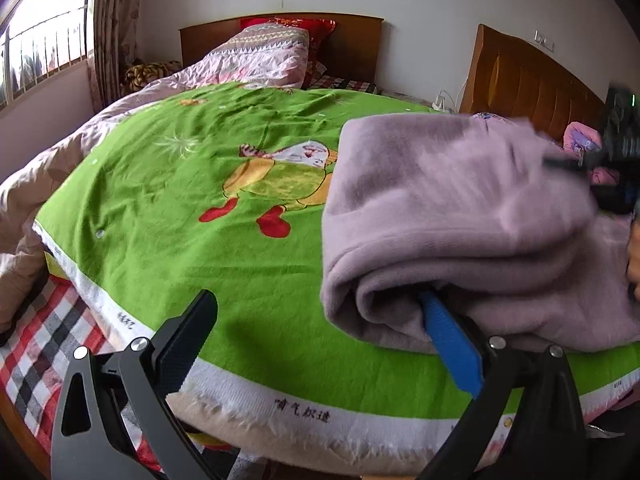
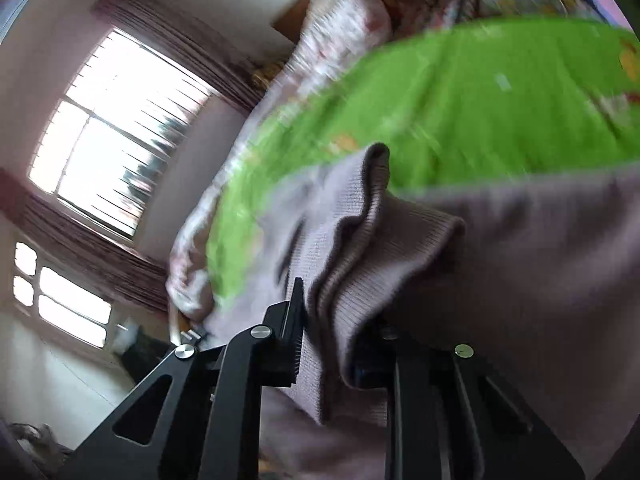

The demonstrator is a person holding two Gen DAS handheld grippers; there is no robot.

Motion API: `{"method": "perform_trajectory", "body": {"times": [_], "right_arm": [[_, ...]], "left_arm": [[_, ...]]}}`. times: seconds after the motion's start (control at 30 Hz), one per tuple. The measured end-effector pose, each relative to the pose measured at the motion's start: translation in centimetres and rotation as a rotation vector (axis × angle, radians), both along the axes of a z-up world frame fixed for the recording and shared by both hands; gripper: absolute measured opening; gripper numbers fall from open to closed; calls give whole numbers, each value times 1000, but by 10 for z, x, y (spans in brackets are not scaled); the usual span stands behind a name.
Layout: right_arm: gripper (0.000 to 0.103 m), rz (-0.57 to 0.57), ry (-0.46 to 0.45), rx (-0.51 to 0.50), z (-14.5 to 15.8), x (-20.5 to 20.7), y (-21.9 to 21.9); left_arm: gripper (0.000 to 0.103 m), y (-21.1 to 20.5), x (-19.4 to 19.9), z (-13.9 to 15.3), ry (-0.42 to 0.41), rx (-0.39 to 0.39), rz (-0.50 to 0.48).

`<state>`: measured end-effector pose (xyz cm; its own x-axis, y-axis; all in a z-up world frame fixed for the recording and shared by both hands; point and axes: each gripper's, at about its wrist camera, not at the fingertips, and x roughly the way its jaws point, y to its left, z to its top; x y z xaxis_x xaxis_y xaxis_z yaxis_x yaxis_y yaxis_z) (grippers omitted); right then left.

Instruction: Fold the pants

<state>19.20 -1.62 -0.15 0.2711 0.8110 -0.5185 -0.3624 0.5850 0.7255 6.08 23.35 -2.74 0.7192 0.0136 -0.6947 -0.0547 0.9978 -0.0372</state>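
Lilac fleece pants (image 1: pixel 460 208) lie folded on the right part of a green blanket (image 1: pixel 200 200) printed with a cartoon duck. My left gripper (image 1: pixel 320 320) is open wide. Its blue-padded finger (image 1: pixel 448 340) is tucked into the near fold of the pants, and its black finger (image 1: pixel 192 332) stands apart over bare blanket. At the far right the right gripper (image 1: pixel 568 164) is a black blur at the pants' far edge. In the right wrist view, the right gripper (image 2: pixel 336 320) is shut on the pants' ribbed hem (image 2: pixel 360 240); the fabric hides one finger.
The blanket's white fringed edge (image 1: pixel 300 412) lies over a checked sheet (image 1: pixel 44 344) at the bed's near side. A pink quilt (image 1: pixel 256 60) and two wooden headboards (image 1: pixel 528 80) stand at the back. There is a window (image 1: pixel 44 40) to the left and a hand (image 1: pixel 634 256) at the right edge.
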Motion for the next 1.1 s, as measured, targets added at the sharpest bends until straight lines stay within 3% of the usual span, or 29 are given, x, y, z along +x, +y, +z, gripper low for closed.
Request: {"method": "perform_trajectory", "body": {"times": [0.07,0.17,0.23,0.33,0.37,0.4,0.47,0.57,0.67,0.73,0.8,0.87,0.9,1.1], "right_arm": [[20,16,-90,29,35,1,8],[20,65,-243,40,95,1,33],[20,98,-341,46,132,-7,50],[20,94,-442,56,169,-23,46],[20,76,-462,62,178,-26,45],[20,46,-489,67,187,-34,31],[17,-11,-518,53,192,-48,0],[15,-127,-465,26,168,-60,-55],[15,-267,-312,-1,107,-70,-115],[15,-340,-221,-55,60,-75,-134],[15,-366,-81,-70,2,-70,-143],[15,-371,19,-85,-37,-69,-147],[15,-374,37,-79,-47,-69,-146],[15,-374,-16,-66,-25,-72,-147]], "left_arm": [[101,-5,-5,11,-23,-4,-17],[101,-13,-6,25,-49,-86,-49],[101,-21,-1,29,-49,-100,-30],[101,-27,16,19,-9,-142,5],[102,-28,21,13,21,-119,30],[102,-30,25,5,46,-77,58],[102,-25,21,3,31,-125,61],[102,-14,18,3,29,-205,78],[102,-10,20,3,19,-239,73],[102,-13,19,2,14,-218,69],[102,-17,20,0,12,-176,63],[102,-20,21,-1,19,-142,57],[102,-20,21,-1,23,-137,62],[102,-20,19,-1,28,-116,71]]}}
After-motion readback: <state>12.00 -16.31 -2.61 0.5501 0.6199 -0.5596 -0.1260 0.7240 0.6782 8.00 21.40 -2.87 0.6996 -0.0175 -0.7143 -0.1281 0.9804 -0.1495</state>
